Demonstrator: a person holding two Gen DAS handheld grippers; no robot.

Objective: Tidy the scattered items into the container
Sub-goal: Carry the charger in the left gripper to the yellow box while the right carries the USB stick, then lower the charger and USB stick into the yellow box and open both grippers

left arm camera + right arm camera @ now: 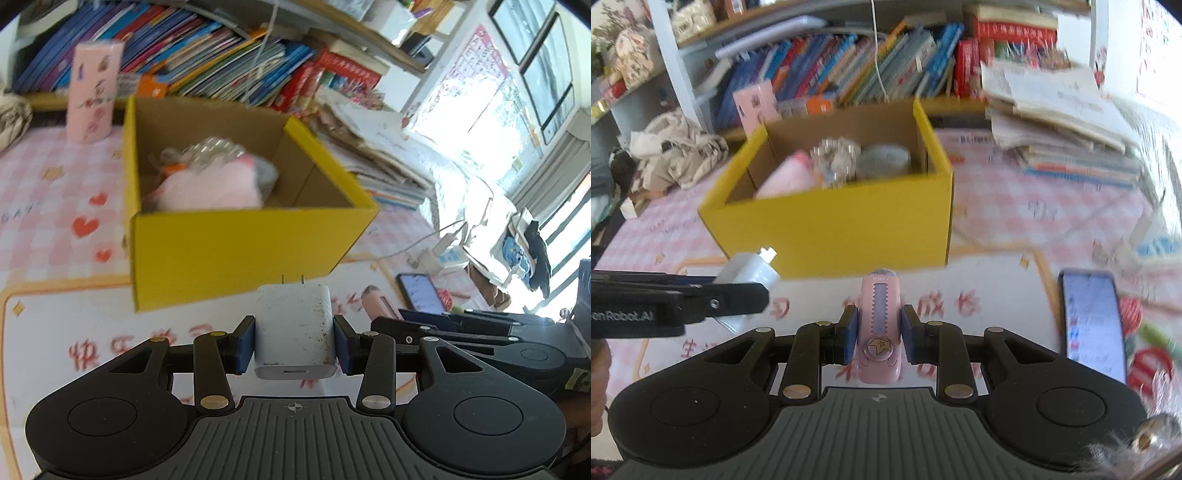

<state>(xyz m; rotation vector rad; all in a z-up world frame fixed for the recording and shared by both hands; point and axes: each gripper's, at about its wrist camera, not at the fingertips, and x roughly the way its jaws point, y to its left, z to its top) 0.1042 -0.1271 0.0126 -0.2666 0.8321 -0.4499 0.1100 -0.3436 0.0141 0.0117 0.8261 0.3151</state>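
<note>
Left wrist view: your left gripper (295, 341) pinches a white charger (295, 328), prongs pointing at the yellow box (236, 254) just beyond.

Right wrist view: your right gripper (879, 334) pinches a pink eraser (879, 326); the box (834, 236) sits beyond, a phone (1093, 321) to the right.

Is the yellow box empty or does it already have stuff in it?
Partly filled. The open yellow box already holds a pink soft item, something clear and crinkly and a grey round thing.
</note>
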